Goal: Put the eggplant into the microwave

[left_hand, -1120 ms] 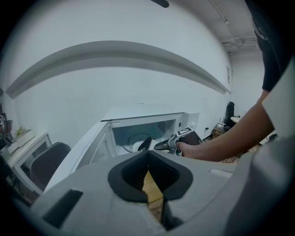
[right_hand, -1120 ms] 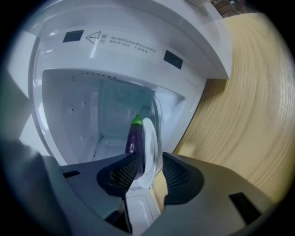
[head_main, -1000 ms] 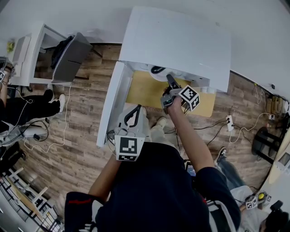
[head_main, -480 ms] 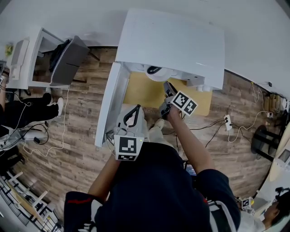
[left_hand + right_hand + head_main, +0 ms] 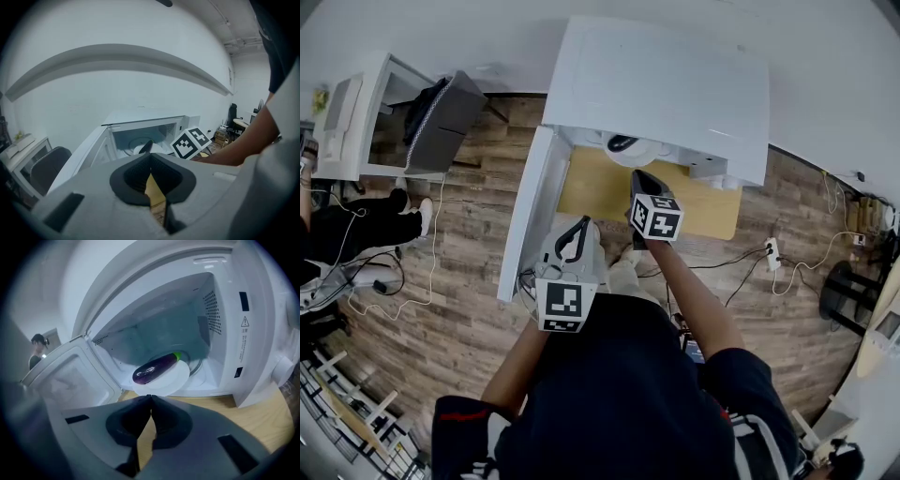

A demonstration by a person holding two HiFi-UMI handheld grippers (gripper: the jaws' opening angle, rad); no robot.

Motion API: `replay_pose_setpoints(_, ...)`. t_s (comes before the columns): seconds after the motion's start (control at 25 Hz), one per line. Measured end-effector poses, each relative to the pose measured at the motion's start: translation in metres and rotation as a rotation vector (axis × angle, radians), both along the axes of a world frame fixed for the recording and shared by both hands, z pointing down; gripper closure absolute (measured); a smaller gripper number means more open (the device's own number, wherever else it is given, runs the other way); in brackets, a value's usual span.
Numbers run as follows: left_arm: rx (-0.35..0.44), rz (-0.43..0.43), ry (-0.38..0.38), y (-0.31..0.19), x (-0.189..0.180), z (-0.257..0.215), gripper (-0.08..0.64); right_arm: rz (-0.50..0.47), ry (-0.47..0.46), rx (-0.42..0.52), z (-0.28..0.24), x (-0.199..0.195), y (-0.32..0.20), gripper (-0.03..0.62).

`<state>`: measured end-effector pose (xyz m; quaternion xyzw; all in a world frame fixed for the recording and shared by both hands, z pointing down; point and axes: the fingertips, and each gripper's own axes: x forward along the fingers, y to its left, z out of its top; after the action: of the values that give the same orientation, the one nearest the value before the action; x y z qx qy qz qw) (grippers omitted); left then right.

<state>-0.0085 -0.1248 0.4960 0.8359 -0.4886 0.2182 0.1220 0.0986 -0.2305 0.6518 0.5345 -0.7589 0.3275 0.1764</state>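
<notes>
The white microwave [image 5: 661, 89] stands with its door [image 5: 528, 220] swung open to the left. Inside, a dark purple eggplant [image 5: 153, 369] with a green stem lies on a white plate [image 5: 171, 380]; the head view shows only part of the eggplant [image 5: 623, 143] under the microwave's top. My right gripper [image 5: 636, 176] hangs just in front of the opening, a little short of the plate. Its jaws are closing, the tips [image 5: 150, 397] touch, and nothing is between them. My left gripper [image 5: 577, 228] stays back by the door, shut and empty.
The microwave sits on a wooden tabletop [image 5: 600, 187] above a plank floor. A grey office chair [image 5: 441, 117] and a white desk [image 5: 356, 112] stand at the left. Cables and a power strip [image 5: 773, 251] lie on the floor at the right.
My right gripper rolled about its own axis, drew back slightly from the microwave opening, and its jaws came together empty. The left gripper has not moved.
</notes>
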Motion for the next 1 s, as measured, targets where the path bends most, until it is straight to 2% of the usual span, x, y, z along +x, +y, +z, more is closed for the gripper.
replay_pose_setpoints(0.24,-0.007,-0.009,0.001,-0.001,-0.007,0.003,0.545,-0.026,0.048,-0.030,0.011,-0.008,-0.001,0.580)
replay_pose_setpoints(1.0,-0.032,-0.022,-0.005,-0.006,-0.015,0.011,0.545,-0.017,0.042,-0.037,0.019,-0.015,-0.023,0.580)
